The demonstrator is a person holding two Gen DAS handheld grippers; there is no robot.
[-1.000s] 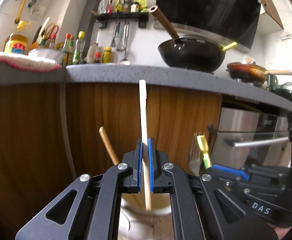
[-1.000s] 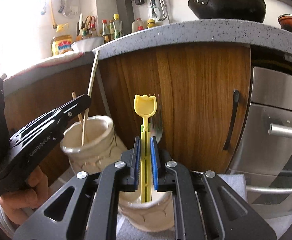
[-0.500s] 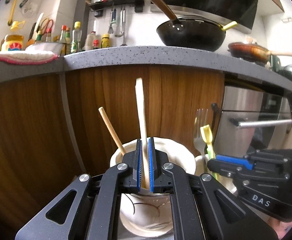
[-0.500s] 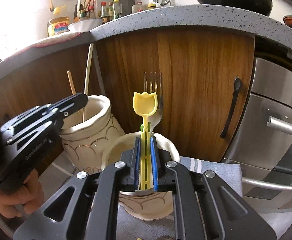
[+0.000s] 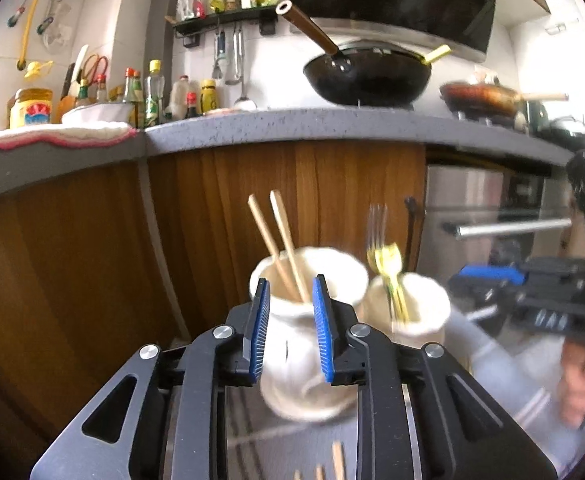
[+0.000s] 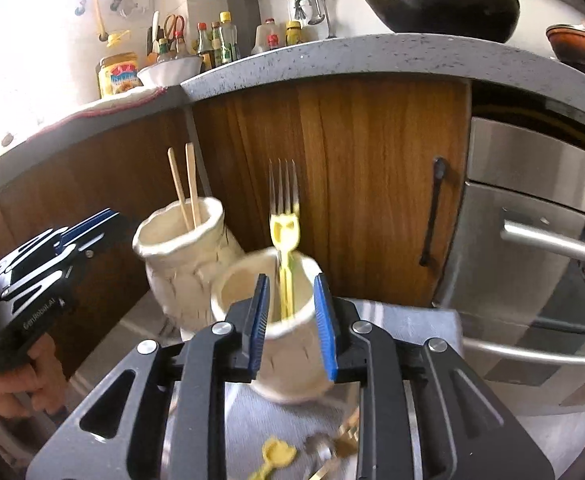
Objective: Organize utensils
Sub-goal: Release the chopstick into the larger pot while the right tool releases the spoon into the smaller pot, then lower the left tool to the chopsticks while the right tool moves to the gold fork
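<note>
Two cream ceramic holders stand side by side on a grey cloth. The left holder has two wooden chopsticks in it. The right holder has a yellow plastic utensil and a metal fork in it. My left gripper is open and empty, just in front of the left holder. My right gripper is open and empty, in front of the right holder.
More chopsticks lie on the cloth below the left gripper. A yellow utensil and metal cutlery lie on the cloth below the right gripper. Wooden cabinet doors and a steel oven stand close behind.
Both grippers have opened and pulled back. The left one let go of the chopstick into the left holder; the right one let go of the yellow utensil into the right holder.
</note>
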